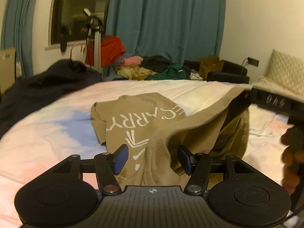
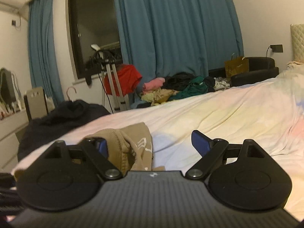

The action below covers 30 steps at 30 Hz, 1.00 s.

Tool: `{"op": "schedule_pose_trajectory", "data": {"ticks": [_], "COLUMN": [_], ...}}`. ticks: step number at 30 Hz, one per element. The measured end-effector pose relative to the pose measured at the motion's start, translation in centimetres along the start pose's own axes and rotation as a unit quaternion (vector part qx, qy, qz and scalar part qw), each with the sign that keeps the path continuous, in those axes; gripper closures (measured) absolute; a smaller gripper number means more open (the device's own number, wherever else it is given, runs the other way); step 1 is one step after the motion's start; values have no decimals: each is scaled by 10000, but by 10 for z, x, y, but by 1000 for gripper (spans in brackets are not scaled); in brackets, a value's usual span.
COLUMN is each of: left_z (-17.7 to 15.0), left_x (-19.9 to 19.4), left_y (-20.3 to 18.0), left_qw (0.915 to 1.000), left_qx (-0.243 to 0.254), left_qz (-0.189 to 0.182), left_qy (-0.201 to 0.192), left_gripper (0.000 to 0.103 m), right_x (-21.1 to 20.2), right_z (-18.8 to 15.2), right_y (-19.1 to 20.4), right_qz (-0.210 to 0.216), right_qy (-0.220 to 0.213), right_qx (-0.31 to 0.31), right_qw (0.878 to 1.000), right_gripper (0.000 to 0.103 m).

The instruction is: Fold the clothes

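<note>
- shirt (image 1: 144,119): tan knit with white lettering, lying on the bed (image 1: 47,133); one ribbed edge rises between the left gripper's (image 1: 153,158) fingers, the rest spreads ahead of them and off to their right.
- left gripper: blue pads wide apart; the ribbed hem stands in the gap, touching neither pad as far as can be seen, so nothing is held.
- right gripper (image 2: 152,146): fingers spread, released; a bunched ribbed fold of the shirt lies against the inner side of its left finger, with bare sheet between there and the right finger.
- handling, as a judgement: light, soft, limp; it will sag and crease rather than keep a shape. the thick ribbed hem looks the surest place to pinch, one corner per gripper, since it should slip less than the thin body cloth.
- hidden or unclear: the shirt's near part is cut off behind both gripper bodies; sleeves and collar cannot be made out; the lettering is partly folded under; in the left view, whether the right gripper touches the raised hem is blurred.
</note>
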<state>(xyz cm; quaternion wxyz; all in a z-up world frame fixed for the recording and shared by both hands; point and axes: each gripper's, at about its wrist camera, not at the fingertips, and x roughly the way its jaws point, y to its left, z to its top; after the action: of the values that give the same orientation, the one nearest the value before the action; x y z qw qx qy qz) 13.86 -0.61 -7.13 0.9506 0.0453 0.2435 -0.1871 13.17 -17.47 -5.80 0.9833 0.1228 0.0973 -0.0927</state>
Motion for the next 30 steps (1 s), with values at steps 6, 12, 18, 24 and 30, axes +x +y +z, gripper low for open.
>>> {"op": "schedule_pose_trajectory", "data": {"ticks": [6, 12, 18, 24, 30], "left_z": [-5, -10, -12, 15, 32], "left_x": [-15, -18, 4, -26, -58], "left_y": [-28, -52, -29, 11, 14], "left_qw": [9919, 9818, 9751, 9777, 9732], "left_qx": [650, 1225, 909, -367, -425], "left_qz": [846, 1329, 1982, 2061, 2057], "left_qy": [-686, -584, 403, -160, -933], "left_gripper": [40, 34, 33, 26, 26], "right_x": [-5, -13, -2, 34, 39], "right_z": [2, 3, -1, -21, -31], "right_y": [-7, -12, -13, -21, -16], "right_qz": [-167, -591, -1026, -1080, -773], "right_qy": [-493, -840, -566, 822, 1550], "right_qx": [23, -50, -383, -642, -843], "right_qw": [9986, 9947, 9924, 9887, 9813], "right_gripper": [16, 15, 16, 16, 16]}}
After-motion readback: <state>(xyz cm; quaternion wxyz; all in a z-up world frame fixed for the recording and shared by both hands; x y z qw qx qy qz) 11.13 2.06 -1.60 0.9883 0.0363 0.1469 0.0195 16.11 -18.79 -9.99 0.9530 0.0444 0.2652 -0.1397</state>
